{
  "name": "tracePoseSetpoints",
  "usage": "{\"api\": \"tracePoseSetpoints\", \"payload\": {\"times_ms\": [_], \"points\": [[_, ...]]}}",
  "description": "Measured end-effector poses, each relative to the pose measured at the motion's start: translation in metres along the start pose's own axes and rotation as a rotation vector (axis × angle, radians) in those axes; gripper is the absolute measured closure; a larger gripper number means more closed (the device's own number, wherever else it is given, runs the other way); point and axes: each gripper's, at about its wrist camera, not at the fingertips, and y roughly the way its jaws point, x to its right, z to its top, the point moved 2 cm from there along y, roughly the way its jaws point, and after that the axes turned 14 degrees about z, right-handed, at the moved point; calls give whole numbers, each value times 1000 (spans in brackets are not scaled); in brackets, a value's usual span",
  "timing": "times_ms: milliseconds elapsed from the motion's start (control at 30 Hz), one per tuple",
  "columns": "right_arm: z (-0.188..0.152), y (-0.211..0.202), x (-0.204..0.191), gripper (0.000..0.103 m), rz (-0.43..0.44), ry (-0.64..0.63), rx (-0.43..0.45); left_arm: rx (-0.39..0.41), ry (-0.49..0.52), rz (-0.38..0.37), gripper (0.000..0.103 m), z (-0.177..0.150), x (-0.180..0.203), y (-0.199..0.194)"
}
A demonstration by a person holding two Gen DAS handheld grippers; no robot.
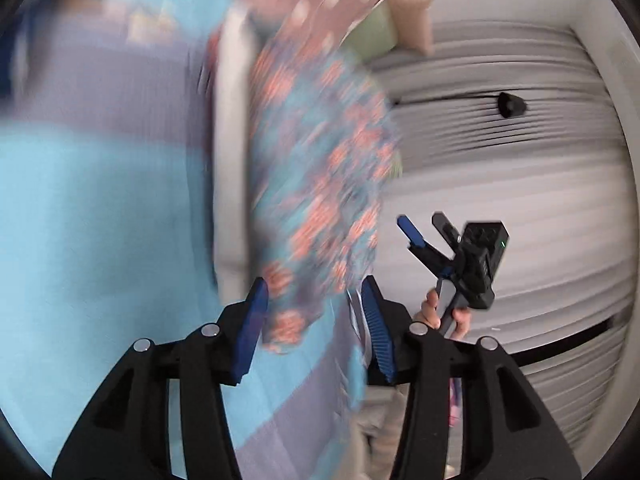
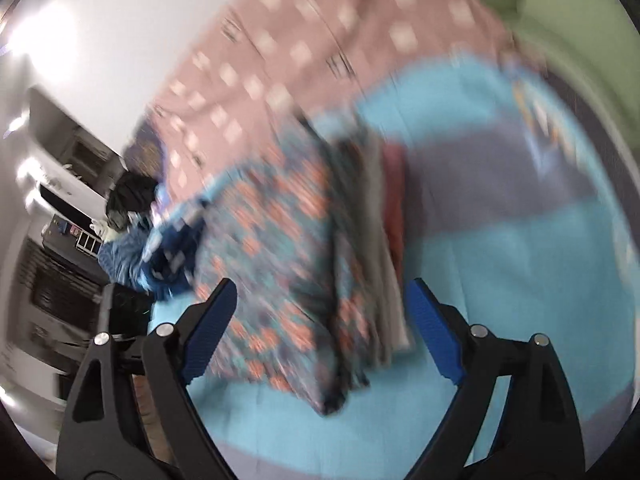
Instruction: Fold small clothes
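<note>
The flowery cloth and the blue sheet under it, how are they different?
The flowery cloth has orange blotches on blue-grey; the blue sheet is plain turquoise with greyish bands. The cloth is bunched and folded over; the sheet lies spread flat. The cloth is small; the sheet fills the view. Both are soft fabric.

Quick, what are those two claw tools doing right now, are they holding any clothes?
Left gripper: jaws open, floral garment between them but not clamped.
Right gripper: jaws wide open, holding nothing, above the floral garment.
</note>
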Motion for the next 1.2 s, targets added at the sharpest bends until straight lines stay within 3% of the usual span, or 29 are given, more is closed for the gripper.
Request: {"api": "tracePoseSetpoints", "payload": {"times_ms": [100, 133, 233, 300, 333, 367, 433, 500, 600, 667, 733, 800, 933, 1033, 1100, 1200], "points": [[4, 29, -30, 15, -37, -176, 2, 190, 132, 47, 49, 27, 32, -26], [4, 44, -36, 16, -30, -216, 1, 211, 174, 38, 49, 41, 42, -23], [8, 86, -18, 17, -95, -214, -14, 176, 168, -40, 49, 71, 42, 23], [9, 110, 11, 18, -154, -138, -48, 142, 61, -2, 49, 101, 29, 68], [7, 119, 25, 19, -169, -106, -60, 135, 23, 18, 52, 110, 21, 78], [4, 128, 39, 19, -187, -96, -61, 142, -7, 43, 69, 119, 14, 90], [-1, 135, 42, 19, -231, -146, -59, 177, -74, 47, 89, 125, -9, 94], [2, 136, 38, 18, -237, -152, -81, 176, -136, -9, 89, 126, -14, 91], [10, 124, 23, 19, -240, -142, -70, 198, -92, 40, 81, 122, -4, 77], [14, 111, 14, 18, -224, -161, -10, 268, -66, 93, 55, 116, 3, 59], [25, 106, 4, 17, -245, -186, 35, 397, -1, 141, 44, 121, 19, 34], [38, 117, 1, 17, -271, -190, 18, 413, 52, 161, 43, 129, 33, 26], [46, 151, 20, 17, -351, -155, -27, 338, 127, 168, 44, 141, 47, 55], [37, 172, 43, 16, -412, -128, -72, 268, 183, 272, 44, 148, 45, 93], [35, 176, 44, 16, -435, -146, -68, 233, 187, 311, 44, 156, 34, 112], [37, 179, 40, 15, -467, -161, -95, 210, 131, 289, 45, 163, 28, 107]]}}
